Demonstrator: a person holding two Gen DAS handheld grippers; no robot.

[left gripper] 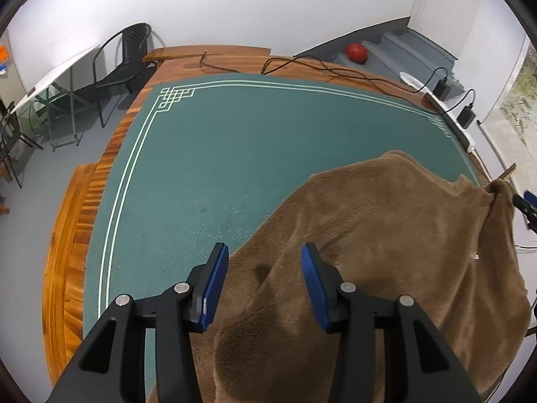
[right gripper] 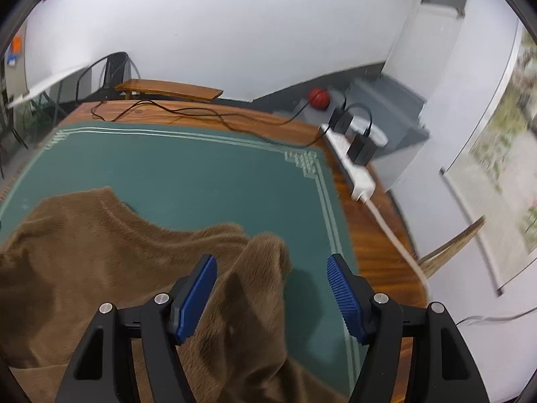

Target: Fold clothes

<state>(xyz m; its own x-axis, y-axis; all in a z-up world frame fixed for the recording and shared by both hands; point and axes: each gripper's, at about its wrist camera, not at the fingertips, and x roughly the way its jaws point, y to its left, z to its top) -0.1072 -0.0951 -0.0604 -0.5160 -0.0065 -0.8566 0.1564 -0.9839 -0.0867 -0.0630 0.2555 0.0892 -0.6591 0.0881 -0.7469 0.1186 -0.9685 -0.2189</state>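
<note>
Soft, plush brown fleece garment (left gripper: 386, 235) lies rumpled on the green mat (left gripper: 201, 168), likely limp and light, best pinched at an edge or raised fold; left gripper (left gripper: 265, 280) and right gripper (right gripper: 272, 290) both gape, gripping nothing.

The landmark is a wooden table (left gripper: 77, 235) with a green mat (left gripper: 208, 154) that has white border lines. Behind the table stands a plain white wall (left gripper: 235, 6), and the floor (left gripper: 30, 174) beside the table is pale grey. To the left of the table there is a black metal chair (left gripper: 124, 57) and a white folding table (left gripper: 57, 74). A narrow wooden bench (right gripper: 167, 89) stands behind the table, against the wall. Black cables (left gripper: 335, 70) lie on the far edge of the table, and a white power strip (right gripper: 352, 164) with black adapters lies on its right edge. Beyond the far right corner, grey steps (left gripper: 402, 50) carry an orange ball (left gripper: 356, 53). A scroll painting (right gripper: 496, 168) hangs on the wall to the right of the table.
</note>
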